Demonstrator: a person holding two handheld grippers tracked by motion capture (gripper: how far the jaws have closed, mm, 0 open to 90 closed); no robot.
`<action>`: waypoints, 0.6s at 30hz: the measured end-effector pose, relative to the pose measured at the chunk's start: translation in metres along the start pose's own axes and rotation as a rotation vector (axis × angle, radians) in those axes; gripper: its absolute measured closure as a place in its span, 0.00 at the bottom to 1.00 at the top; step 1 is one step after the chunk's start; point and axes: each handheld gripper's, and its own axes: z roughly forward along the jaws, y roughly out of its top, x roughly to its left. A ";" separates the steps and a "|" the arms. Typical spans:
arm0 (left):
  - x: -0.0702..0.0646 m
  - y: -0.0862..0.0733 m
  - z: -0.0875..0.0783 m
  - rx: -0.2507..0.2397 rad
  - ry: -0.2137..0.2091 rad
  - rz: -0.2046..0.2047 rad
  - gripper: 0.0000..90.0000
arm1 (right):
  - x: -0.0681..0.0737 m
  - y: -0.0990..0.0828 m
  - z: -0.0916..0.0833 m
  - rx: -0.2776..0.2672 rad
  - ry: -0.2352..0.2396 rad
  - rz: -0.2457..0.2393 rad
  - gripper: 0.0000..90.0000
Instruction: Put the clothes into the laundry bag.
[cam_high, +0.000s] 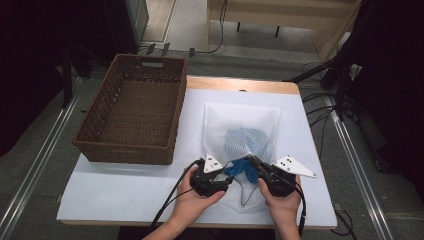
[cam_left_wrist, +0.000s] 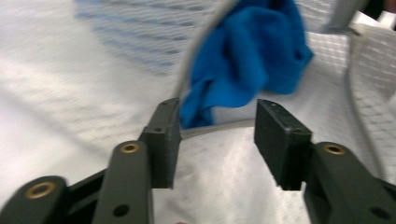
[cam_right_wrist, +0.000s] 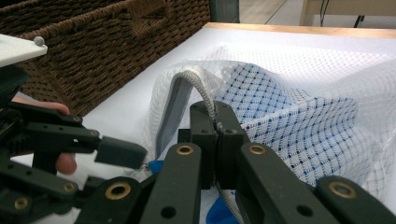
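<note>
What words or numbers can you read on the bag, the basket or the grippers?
None: no word, number or sign shows.
White mesh laundry bag: plain netting, no label.
Blue cloth: plain.
Brown woven wicker basket: no tag.
Left gripper, jaws open: bare black pads.
Right gripper, shut on the bag's grey zip edge: no writing.
Its grey three-cornered plate: dots, no letters.

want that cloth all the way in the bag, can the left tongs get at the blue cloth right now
Probably yes. The left tongs stand open just short of the blue cloth, which pokes out of the mesh bag uncovered, while the right tongs pinch the bag's rim up.
</note>
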 end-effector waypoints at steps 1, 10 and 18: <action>-0.003 0.001 0.002 0.001 -0.011 0.005 0.64 | 0.000 0.000 0.001 -0.001 0.002 -0.004 1.00; -0.018 0.020 0.043 0.087 0.030 -0.052 0.45 | 0.002 -0.001 -0.001 0.001 0.006 -0.003 1.00; -0.022 0.030 0.062 0.116 -0.027 -0.050 0.66 | 0.002 -0.001 -0.001 -0.001 0.009 -0.002 1.00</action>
